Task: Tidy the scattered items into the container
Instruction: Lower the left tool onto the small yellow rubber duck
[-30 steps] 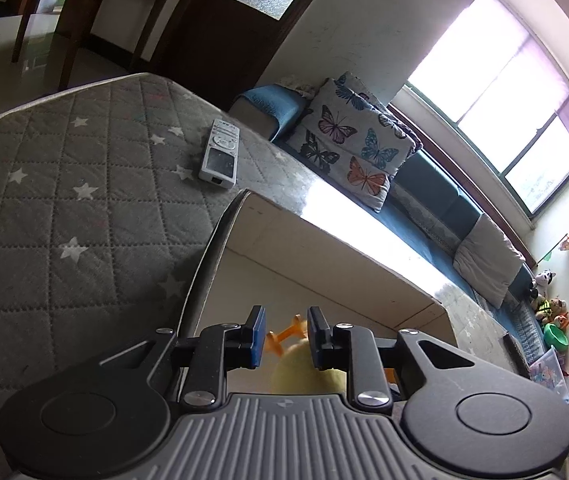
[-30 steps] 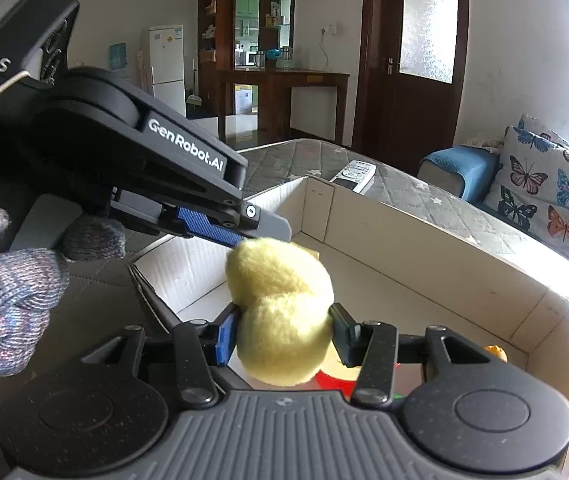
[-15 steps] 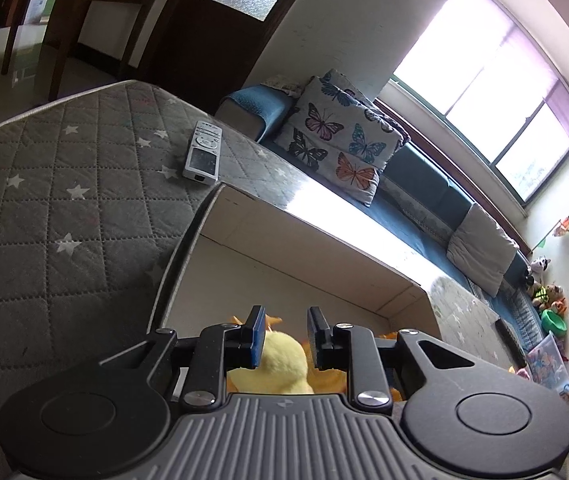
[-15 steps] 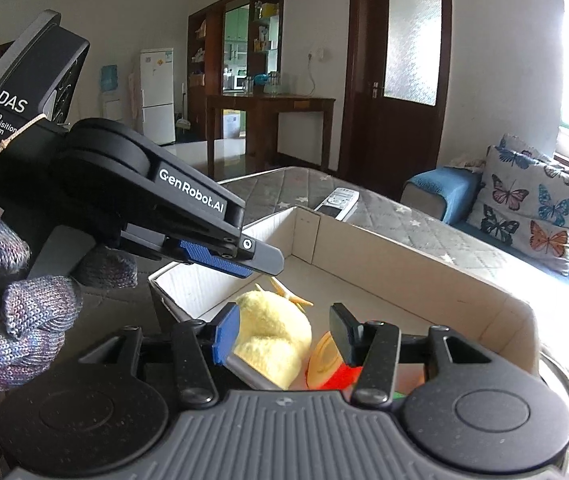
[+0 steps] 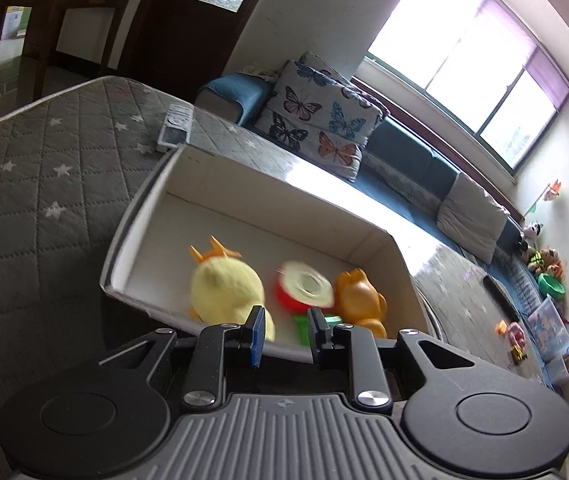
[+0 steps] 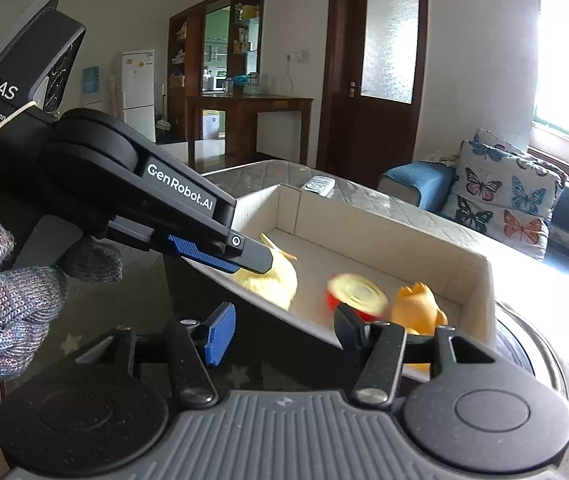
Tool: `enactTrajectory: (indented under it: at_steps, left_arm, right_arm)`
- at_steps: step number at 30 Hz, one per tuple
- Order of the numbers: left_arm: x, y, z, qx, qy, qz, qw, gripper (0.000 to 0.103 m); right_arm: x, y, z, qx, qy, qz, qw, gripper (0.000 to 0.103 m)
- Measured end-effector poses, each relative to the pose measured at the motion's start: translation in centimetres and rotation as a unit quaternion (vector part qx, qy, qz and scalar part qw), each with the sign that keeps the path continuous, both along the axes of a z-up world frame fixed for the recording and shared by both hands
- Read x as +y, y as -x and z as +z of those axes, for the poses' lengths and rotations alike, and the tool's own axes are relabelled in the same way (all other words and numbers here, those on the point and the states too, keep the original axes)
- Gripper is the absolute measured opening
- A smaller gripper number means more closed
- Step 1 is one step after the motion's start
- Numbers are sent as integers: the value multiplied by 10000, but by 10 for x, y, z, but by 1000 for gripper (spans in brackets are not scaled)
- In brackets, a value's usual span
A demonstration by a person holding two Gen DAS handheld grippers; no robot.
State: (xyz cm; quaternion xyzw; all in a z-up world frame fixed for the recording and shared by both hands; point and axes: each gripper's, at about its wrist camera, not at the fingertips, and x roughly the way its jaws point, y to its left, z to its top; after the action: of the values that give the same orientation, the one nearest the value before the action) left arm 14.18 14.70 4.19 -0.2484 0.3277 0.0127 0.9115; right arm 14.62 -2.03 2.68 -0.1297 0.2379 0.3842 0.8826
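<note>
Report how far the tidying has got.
Done: the yellow plush chick, red toy and orange duck lie in the box. In hand: nothing; the left gripper and right gripper are open. Left: the remote beside the box.

- Red and white toy [image 5: 304, 289] in the cardboard box [image 5: 284, 204] is motion-blurred.
- Left gripper [image 6: 240, 254] hides part of the yellow plush chick [image 6: 274, 280].
</note>
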Motion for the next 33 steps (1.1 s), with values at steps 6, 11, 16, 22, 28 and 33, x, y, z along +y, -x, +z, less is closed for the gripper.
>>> enactTrajectory:
  at_steps: [6,11,16,22,28,33]
  left_arm:
    - [-23,9,-2,42,-11,-215,9998,25]
    - [-44,12,-6,114,-30,-427,9990,25]
    - [-64,16,-13,213,-31,-642,9977,25]
    - [-83,16,-22,366,-10,-858,9956,26]
    - [-93,15,-26,471,-12,-1002,9938,27]
    - [-97,16,-29,542,0,-1047,9930,28]
  right_arm:
    - [-19,16,-2,-56,-15,-175,9998,61]
    - [-39,26,-5,-54,-6,-362,9993,61]
    - [-60,35,-8,-31,7,-607,9982,65]
    - [-79,40,-14,-1,54,-873,9962,67]
    - [-88,43,-21,71,121,-1052,9944,72]
    - [-94,40,-28,132,157,-1155,9931,81]
